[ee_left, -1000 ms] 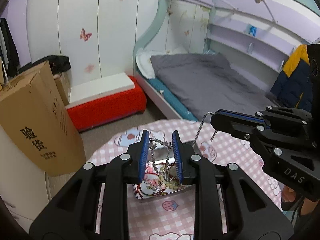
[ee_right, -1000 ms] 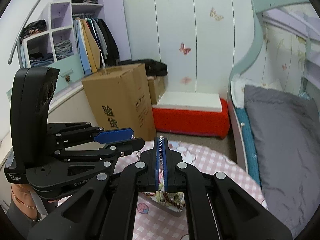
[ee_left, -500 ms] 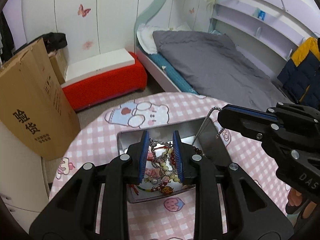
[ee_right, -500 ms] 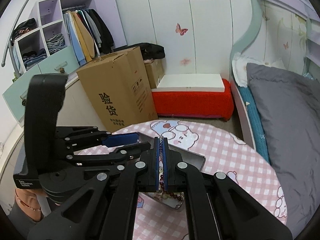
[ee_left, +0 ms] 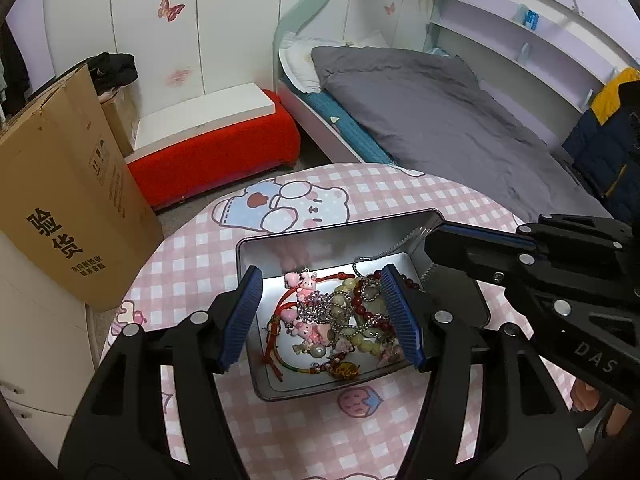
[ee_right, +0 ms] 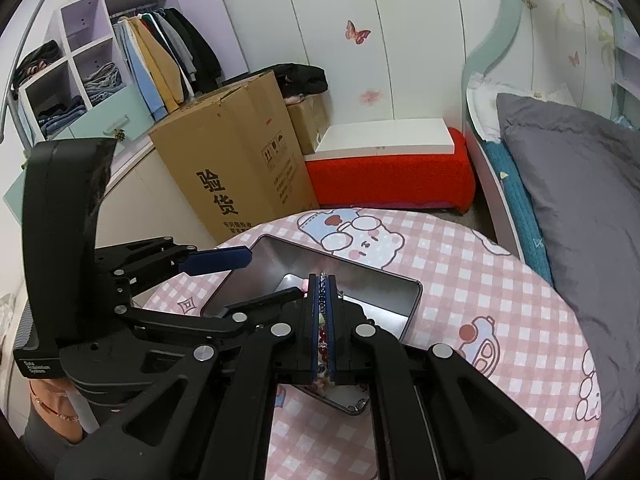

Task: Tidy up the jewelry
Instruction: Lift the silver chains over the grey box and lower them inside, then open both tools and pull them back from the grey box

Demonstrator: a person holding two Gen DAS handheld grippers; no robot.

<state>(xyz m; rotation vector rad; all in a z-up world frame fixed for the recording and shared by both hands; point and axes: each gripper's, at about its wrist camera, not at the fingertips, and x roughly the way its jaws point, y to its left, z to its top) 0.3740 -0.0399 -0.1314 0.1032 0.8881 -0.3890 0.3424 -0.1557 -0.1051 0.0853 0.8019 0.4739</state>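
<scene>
Beaded jewelry tangle (ee_left: 340,322) in rectangular metal tin (ee_left: 256,248)

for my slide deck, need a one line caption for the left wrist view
Open left gripper hovers over a metal tin of tangled jewelry while the right gripper holds a silver chain.

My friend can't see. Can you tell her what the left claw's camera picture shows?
The open left claw hovers over a rectangular silver metal tin holding a tangle of bead bracelets and chains, on a round pink checked tablecloth. The right claw pinches a thin silver chain at the tin's far right corner.
</scene>
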